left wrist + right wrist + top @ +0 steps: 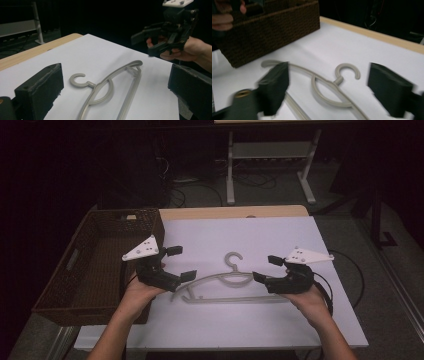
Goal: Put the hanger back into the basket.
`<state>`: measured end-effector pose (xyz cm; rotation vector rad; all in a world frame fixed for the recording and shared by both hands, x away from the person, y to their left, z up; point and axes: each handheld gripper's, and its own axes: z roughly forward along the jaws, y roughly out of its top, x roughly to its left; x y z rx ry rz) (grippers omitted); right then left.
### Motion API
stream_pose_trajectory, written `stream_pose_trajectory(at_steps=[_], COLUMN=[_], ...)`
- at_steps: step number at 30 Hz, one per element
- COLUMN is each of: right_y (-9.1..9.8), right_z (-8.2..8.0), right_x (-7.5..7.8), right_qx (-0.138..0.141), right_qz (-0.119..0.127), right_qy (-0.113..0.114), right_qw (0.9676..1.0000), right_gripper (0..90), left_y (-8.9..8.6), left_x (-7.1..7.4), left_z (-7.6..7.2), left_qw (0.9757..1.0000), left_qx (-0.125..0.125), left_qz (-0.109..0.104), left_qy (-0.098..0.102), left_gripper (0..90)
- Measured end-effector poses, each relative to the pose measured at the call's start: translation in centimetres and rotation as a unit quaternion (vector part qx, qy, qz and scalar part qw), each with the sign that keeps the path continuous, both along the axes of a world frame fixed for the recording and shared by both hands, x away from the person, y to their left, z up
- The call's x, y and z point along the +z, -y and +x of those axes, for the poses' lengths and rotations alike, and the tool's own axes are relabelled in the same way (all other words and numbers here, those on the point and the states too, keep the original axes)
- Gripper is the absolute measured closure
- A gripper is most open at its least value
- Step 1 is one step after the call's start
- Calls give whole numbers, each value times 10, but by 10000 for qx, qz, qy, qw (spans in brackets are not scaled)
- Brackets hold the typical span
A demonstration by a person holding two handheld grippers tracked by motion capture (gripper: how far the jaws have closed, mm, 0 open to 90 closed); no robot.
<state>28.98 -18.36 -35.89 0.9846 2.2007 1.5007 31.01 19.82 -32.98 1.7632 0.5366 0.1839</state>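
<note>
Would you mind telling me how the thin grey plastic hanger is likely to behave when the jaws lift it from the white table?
The thin grey plastic hanger looks stiff and probably light, given its slim open frame. Lying flat, it shouldn't roll. Gripped at one end, it may swing or slip on smooth plastic.

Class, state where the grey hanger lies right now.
In the high view the hanger lies flat on the white table, between the left claw and right claw, right of the wicker basket.

Two handheld black grippers, left gripper [173, 264], right gripper [266, 268], each topped by a pale three-cornered plate with small dark screw dots, blocky black jaw pads, black cable trailing at five o'clock, bare forearms, no sleeves
</note>
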Motion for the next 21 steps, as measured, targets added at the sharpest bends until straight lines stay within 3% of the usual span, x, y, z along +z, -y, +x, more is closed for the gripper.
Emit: stream_pose_trajectory(at_steps=[5, 6, 7, 11, 17, 21], right_y=[-15, -21, -21, -33, -44, -46], right_z=[4, 6, 6, 10, 11, 10], right_x=[-15, -21, -21, -32, -43, -52], right_qx=[252, 323, 323, 431, 650, 703], right_qz=[-229, -350, -350, -497, -747, -941], right_qy=[-170, -249, -249, -504, -601, -703], right_qw=[9993, 9986, 9986, 9966, 9933, 9906], right_gripper=[467, 548, 548, 734, 875, 893], left_y=[6, 8, 9, 12, 14, 15], left_x=[-6, -8, -9, -14, -17, -18], left_z=[2, 2, 3, 4, 3, 3], left_qw=[10000, 10000, 9999, 9998, 9997, 9997], left_qx=[-53, -82, -88, -132, -156, -173], left_qz=[29, 17, 27, 47, 100, 100], left_qy=[-46, -46, -64, -120, -170, -163], left_gripper=[0, 0, 0, 0, 0, 0])
